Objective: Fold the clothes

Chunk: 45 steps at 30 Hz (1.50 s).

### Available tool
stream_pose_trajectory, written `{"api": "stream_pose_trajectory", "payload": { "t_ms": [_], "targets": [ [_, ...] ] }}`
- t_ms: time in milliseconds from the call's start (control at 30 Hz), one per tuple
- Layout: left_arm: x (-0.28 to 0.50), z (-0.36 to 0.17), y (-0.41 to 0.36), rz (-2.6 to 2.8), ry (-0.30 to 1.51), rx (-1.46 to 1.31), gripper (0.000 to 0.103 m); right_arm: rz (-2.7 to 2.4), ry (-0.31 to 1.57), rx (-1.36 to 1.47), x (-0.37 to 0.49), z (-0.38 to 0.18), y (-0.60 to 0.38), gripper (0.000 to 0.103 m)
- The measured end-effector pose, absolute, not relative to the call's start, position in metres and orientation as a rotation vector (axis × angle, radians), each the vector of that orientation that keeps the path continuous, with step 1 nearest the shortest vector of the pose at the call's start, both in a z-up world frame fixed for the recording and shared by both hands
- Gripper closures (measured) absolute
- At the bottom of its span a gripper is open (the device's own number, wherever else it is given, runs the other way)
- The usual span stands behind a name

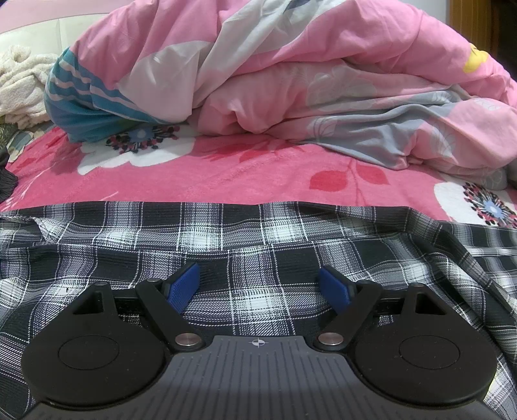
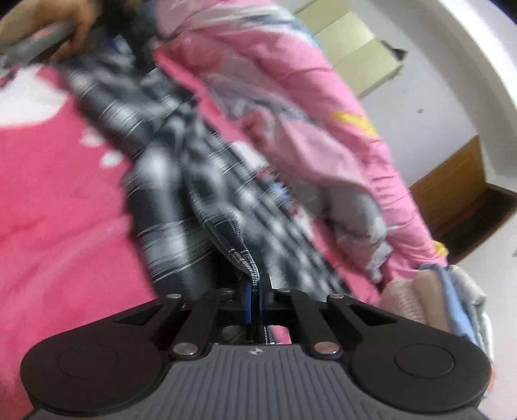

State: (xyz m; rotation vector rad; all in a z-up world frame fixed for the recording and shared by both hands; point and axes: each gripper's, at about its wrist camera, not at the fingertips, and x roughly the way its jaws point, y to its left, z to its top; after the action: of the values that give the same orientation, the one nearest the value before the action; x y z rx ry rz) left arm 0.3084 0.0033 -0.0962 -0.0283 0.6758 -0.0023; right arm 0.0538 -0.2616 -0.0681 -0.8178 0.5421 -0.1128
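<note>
Two views show one plaid shirt [image 1: 245, 245] on a bed with a pink flowered bedspread [image 1: 226, 174].

Left wrist view: the shirt lies spread over the bed, a quilt [image 1: 323, 80] heaped behind. The left gripper [image 1: 258, 284] hovers low over it, fingers [image 1: 184, 284] spread, cloth between and beneath them, none pinched. The fabric looks light, soft and limp; hems and corners seem the best hold.

Right wrist view, blurred: the right gripper [image 2: 257, 295] has its fingers pressed together on a stitched hem corner, the shirt trailing away toward a hand [image 2: 64, 29].

Left tool [image 1: 258, 284] agape, right tool [image 2: 257, 290] apparently clamped
</note>
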Motion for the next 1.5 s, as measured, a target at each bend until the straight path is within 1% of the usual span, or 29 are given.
{"api": "stream_pose_trajectory", "payload": {
  "t_ms": [133,267,533,800,933,1067,1167,1200,1233,1267,1500],
  "targets": [
    [0.309,-0.096,0.003,-0.003,0.675,-0.030,0.021,-0.189,0.468,-0.827,0.073,-0.042,-0.280,0.101],
    [0.309,-0.096,0.004,-0.002,0.676,-0.032,0.021,-0.236,0.425,-0.793,0.111,-0.017,-0.307,0.101],
    [0.311,-0.096,0.007,0.010,0.680,-0.052,0.021,-0.258,0.485,-0.696,0.212,-0.010,-0.365,0.101],
    [0.313,-0.096,0.011,0.031,0.681,-0.074,0.021,-0.239,0.590,-0.649,0.294,-0.036,-0.396,0.101],
    [0.315,-0.096,0.011,0.032,0.682,-0.079,0.021,-0.226,0.671,-0.607,0.325,-0.063,-0.407,0.101],
    [0.316,-0.095,0.014,0.030,0.680,-0.097,0.021,-0.206,0.795,-0.557,0.339,-0.094,-0.418,0.100],
    [0.315,-0.094,0.020,0.024,0.674,-0.144,0.021,-0.211,0.810,-0.581,0.329,-0.095,-0.417,0.088],
    [0.315,-0.093,0.023,0.022,0.672,-0.161,0.021,-0.215,0.803,-0.590,0.322,-0.091,-0.417,0.074],
    [0.315,-0.093,0.025,0.021,0.671,-0.178,0.021,-0.177,0.797,-0.581,0.319,-0.087,-0.407,0.062],
    [0.315,-0.092,0.028,0.023,0.668,-0.193,0.021,-0.131,0.792,-0.568,0.317,-0.082,-0.396,0.060],
    [0.317,-0.090,0.038,0.060,0.637,-0.242,0.021,0.184,0.747,-0.473,0.301,-0.048,-0.319,0.060]
  ]
}}
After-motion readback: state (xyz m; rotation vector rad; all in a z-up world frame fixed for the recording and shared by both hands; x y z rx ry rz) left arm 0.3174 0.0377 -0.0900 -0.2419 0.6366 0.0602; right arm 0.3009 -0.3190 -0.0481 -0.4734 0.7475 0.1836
